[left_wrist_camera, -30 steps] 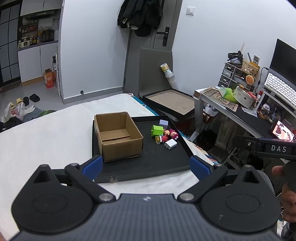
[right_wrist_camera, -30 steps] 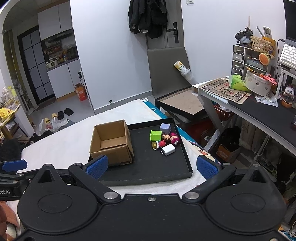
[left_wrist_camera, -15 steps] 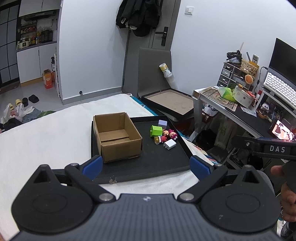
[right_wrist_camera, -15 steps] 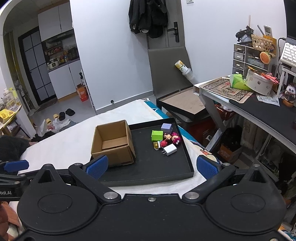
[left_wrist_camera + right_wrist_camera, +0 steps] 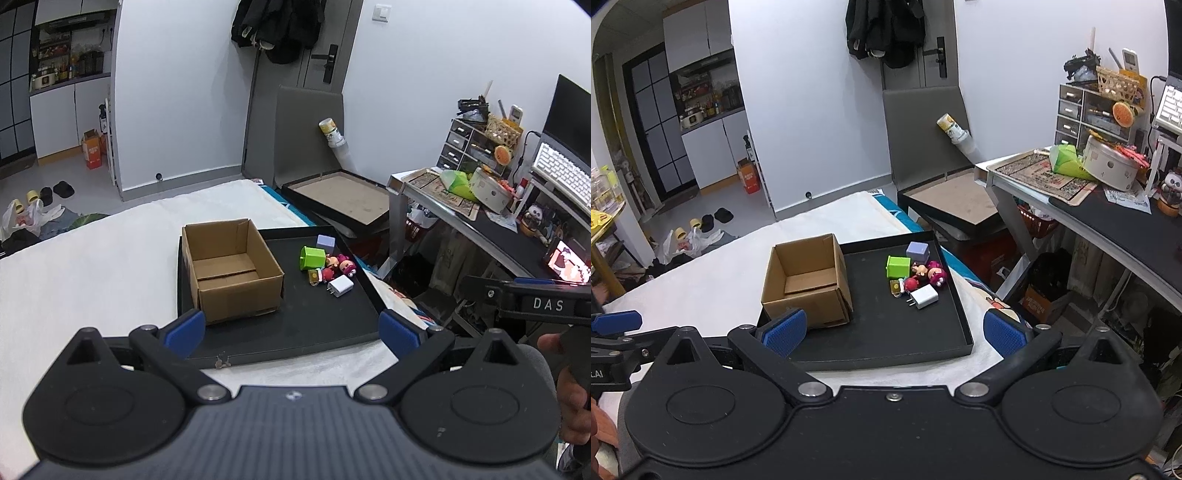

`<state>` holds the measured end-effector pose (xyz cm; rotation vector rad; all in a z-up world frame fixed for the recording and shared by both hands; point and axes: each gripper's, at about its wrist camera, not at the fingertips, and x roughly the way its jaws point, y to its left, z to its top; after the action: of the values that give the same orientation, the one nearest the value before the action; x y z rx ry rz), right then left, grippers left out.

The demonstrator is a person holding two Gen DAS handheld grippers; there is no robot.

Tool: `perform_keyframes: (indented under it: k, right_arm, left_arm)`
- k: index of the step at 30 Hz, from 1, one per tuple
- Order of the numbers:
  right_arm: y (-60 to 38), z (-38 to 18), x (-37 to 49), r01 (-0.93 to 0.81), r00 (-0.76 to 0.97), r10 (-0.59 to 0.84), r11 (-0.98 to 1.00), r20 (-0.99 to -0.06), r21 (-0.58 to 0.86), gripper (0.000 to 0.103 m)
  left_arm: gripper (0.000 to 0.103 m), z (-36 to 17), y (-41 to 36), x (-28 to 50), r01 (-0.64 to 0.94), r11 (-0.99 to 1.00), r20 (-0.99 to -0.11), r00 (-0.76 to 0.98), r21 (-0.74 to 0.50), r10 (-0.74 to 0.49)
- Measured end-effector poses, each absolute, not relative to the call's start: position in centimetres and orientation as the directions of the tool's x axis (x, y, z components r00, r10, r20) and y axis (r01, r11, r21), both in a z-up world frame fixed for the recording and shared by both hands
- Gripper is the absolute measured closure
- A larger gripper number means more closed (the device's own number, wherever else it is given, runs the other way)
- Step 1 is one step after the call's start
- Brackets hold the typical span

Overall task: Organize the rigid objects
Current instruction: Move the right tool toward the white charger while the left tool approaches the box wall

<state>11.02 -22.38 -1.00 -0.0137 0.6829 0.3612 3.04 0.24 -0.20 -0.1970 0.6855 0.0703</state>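
Both sets of fingers spread, empty: left gripper [image 5: 291, 330], right gripper [image 5: 894, 330]. Approach white charger [image 5: 924, 296], at cluster's 6 o'clock edge; descend vertically, then cardboard box [image 5: 809, 282].

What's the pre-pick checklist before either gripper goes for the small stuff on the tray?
1. Left tongs open and holding nothing: ok.
2. Right tongs open and holding nothing: ok.
3. Cardboard box upright on the black tray, flaps open, looks empty: ok.
4. White charger lies at the near edge of the pile with clear tray on its near side: ok.
5. Green cube, lilac cube and the small figures are spaced for a single pick: not ok, they are bunched together.
6. Both tongs close enough to grasp: not ok, both are short of the tray's near rim.
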Motion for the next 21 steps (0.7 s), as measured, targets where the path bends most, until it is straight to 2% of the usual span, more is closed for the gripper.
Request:
perform_keyframes:
  k: [21]
  right_arm:
    - [-20.5, -4.3, 17.6, -0.337, 0.628, 0.33, 0.932, -0.705, 0.136, 0.0]
  left_arm:
    - [0.003, -3.0, 4.5, 10.1, -0.227, 0.948, -0.713, 0.701, -0.222, 0.001]
